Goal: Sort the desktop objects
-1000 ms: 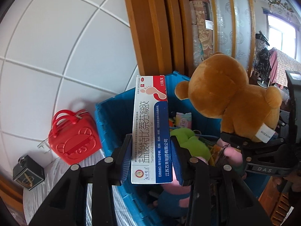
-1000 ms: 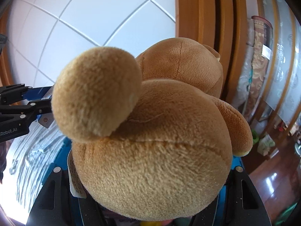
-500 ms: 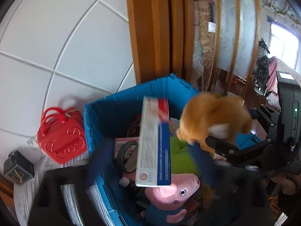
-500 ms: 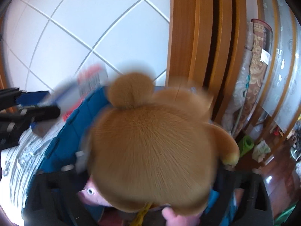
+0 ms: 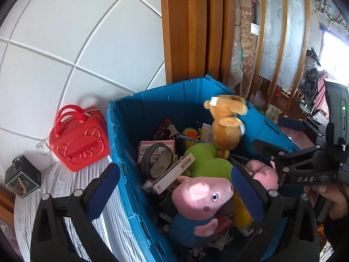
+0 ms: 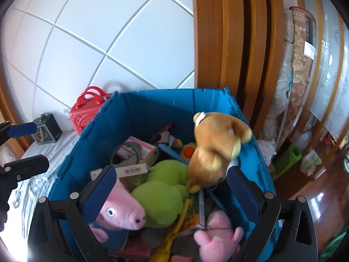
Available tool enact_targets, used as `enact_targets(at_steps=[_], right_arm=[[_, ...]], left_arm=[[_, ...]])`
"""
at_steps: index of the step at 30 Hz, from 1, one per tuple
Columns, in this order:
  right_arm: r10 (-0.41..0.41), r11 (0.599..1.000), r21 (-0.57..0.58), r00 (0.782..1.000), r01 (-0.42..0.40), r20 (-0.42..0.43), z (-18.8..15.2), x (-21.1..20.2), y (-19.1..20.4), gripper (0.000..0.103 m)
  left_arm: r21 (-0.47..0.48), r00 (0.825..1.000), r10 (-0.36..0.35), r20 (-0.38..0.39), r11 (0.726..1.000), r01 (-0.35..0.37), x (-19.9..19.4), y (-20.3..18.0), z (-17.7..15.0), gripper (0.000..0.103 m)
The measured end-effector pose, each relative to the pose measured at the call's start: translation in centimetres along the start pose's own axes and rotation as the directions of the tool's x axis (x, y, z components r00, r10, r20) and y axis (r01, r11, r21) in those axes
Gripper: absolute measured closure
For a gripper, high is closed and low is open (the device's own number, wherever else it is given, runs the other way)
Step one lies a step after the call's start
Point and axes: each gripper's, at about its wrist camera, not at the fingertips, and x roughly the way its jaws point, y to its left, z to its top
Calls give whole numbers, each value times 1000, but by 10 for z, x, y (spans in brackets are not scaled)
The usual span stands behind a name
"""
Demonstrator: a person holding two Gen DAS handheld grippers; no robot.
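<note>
A blue plastic bin holds several toys and boxes. The brown teddy bear lies in it among a green plush and pink pig plushes. The white medicine box lies slanted on the pile. My left gripper is open and empty above the bin. My right gripper is open and empty above the bin; it also shows at the right of the left wrist view.
A red toy case and a small black box stand on the striped cloth left of the bin. A white tiled wall is behind, wooden door frames to the right.
Both grippers have opened. The medicine box dropped from my left gripper and the teddy bear from my right gripper into the blue bin.
</note>
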Motion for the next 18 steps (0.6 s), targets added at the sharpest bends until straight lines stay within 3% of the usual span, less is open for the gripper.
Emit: enact_targets(at_steps=[7, 11, 18], right_arm=[[-9, 1000, -4, 999, 9, 33, -4, -40, 30, 0], [6, 1000, -14, 999, -6, 32, -7, -60, 58, 0], [-1, 1000, -24, 1000, 2, 30, -12, -79, 115, 0]], left_arm=[[3, 1000, -4, 25, 1000, 4, -37, 6, -16, 0], [-30, 999, -16, 36, 999, 17, -58, 27, -33, 0], [-79, 998, 41, 45, 996, -37, -92, 80, -69, 0]])
